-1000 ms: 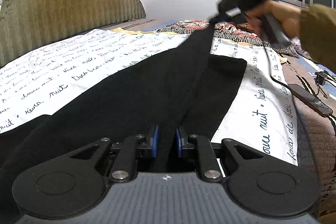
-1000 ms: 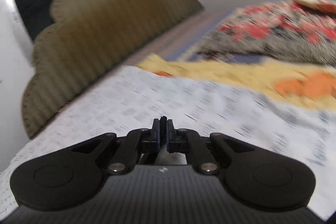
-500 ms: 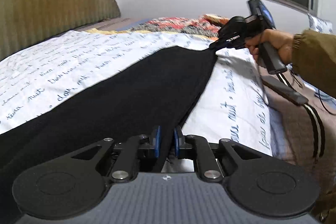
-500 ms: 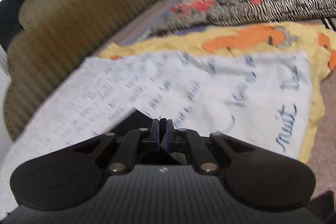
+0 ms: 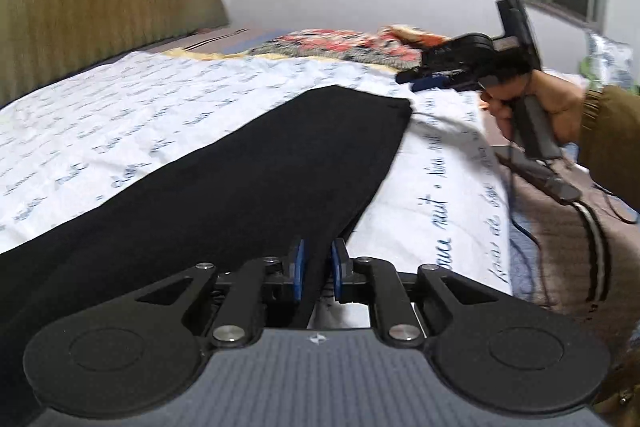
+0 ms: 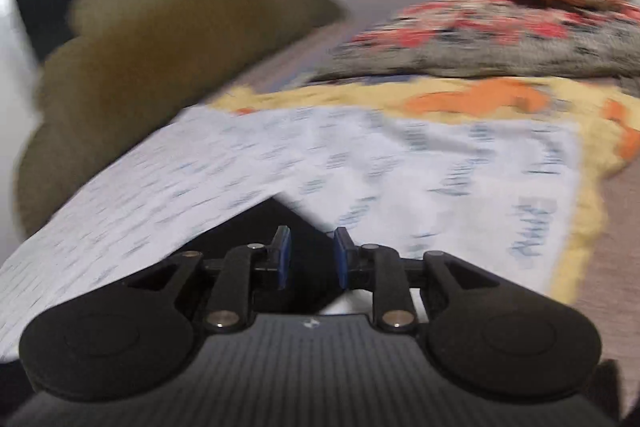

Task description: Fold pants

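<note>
Black pants (image 5: 240, 179) lie flat along the white lettered sheet (image 5: 100, 131) on the bed, one leg folded over the other. My left gripper (image 5: 318, 267) is shut on the near edge of the pants, cloth pinched between its blue pads. In the left wrist view the right gripper (image 5: 416, 79), held by a hand (image 5: 552, 107), hovers just past the far hem corner (image 5: 400, 105), clear of the cloth. In the right wrist view my right gripper (image 6: 310, 255) has its jaws opening; the black hem corner (image 6: 280, 215) lies below and between the pads, not pressed.
A padded olive headboard (image 5: 92, 7) runs along the left. A floral and striped blanket (image 5: 340, 45) is heaped at the far end, with a yellow and orange cloth (image 6: 500, 99) beside it. A dark flat device (image 5: 540, 175) and cables lie on the brown cover at right.
The right gripper lowered the lifted pant leg onto the other leg, then let go of the hem and its jaws parted. The left gripper kept its hold on the near edge.
</note>
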`<action>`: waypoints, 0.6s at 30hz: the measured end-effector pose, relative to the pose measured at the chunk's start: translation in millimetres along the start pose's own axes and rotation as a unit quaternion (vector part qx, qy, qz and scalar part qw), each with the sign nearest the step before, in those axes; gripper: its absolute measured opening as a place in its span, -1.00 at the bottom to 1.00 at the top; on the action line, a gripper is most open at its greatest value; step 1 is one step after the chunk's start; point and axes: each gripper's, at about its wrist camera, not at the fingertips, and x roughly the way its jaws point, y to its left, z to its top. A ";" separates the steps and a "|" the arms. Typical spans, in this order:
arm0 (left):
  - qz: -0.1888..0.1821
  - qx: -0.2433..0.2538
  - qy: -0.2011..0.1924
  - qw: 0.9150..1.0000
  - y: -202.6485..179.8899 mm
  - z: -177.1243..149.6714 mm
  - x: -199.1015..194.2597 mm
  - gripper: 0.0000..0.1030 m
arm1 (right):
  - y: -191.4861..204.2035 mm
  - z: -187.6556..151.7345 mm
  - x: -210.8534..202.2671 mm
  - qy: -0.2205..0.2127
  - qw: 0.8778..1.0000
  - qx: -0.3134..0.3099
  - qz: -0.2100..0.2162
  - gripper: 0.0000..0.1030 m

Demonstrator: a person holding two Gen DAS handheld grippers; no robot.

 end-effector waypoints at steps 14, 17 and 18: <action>0.318 -0.049 -0.015 0.947 38.0 -35.5 -154.1 0.55 | 227.4 -107.7 -49.4 -0.027 0.930 -0.316 0.187 -0.22; 0.424 -0.112 0.014 0.898 71.0 -58.3 -204.7 0.55 | 310.8 -164.1 -75.6 -0.042 0.859 -0.430 0.276 -0.18; 0.467 -0.132 0.027 0.874 82.4 -66.5 -221.0 0.55 | 334.9 -183.3 -84.8 -0.045 0.837 -0.451 0.305 -0.14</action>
